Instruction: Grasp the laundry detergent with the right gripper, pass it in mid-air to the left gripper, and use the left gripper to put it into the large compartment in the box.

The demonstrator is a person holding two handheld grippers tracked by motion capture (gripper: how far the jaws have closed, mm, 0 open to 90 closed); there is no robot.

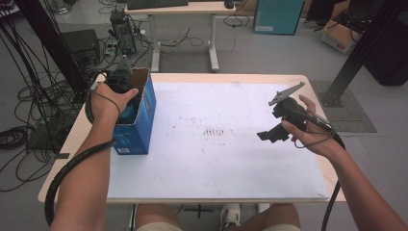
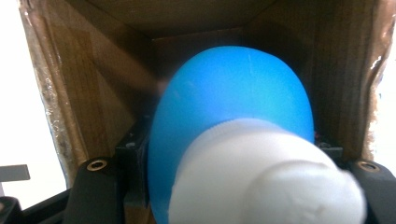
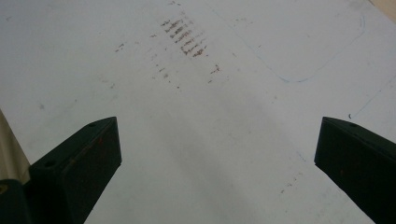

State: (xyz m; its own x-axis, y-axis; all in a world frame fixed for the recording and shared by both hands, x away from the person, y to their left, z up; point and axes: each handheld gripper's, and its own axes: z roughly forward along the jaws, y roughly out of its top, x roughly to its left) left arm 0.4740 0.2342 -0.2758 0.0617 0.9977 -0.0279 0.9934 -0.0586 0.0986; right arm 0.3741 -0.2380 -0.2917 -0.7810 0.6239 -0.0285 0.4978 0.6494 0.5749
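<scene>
My right tool [image 1: 269, 134] hovers empty over the worktop [image 1: 216, 159], jaws wide. My left tool [image 1: 126, 98] is down in the blue box [image 1: 144, 120], clamped on the blue bottle [image 2: 233, 116]. Packing step, I reckon; next, release and lift clear.

the white mat [image 1: 207, 159] covers most of the table top, and the wooden table edge [image 1: 72, 139] shows around it. near the mat's middle sits a patch of small dark marks [image 1: 214, 131]. beyond the mat's far edge stands a white desk [image 1: 183, 29] bearing a black keyboard [image 1: 156, 4]. left of the mat, black cables [image 1: 19, 96] sprawl over the grey floor. beyond its far right corner lies a cardboard box [image 1: 339, 36], with a teal panel [image 1: 275, 17] nearer the desk.
</scene>
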